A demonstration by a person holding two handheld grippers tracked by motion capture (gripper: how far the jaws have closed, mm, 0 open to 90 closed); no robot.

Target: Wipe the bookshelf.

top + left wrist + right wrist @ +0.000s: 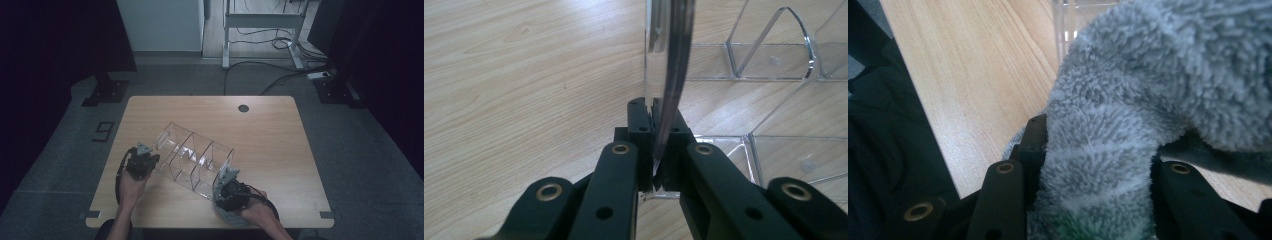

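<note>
1. Your left gripper (150,161) sits at the 9 o'clock end of the clear organizer (192,160); its jaws are pressed tight on the thin end wall of that organizer (664,100).
2. The organizer lies slantwise on the desk (270,130), left of centre, running from 10 o'clock toward 5 o'clock, with its compartments open upward.
3. Your right gripper (227,187) is at the organizer's 5 o'clock end, near the desk's front edge.
4. Its jaws pinch a bunched grey fluffy cloth (1108,165), which bulges between and above them.
5. The cloth rests against the organizer's near end wall.
</note>
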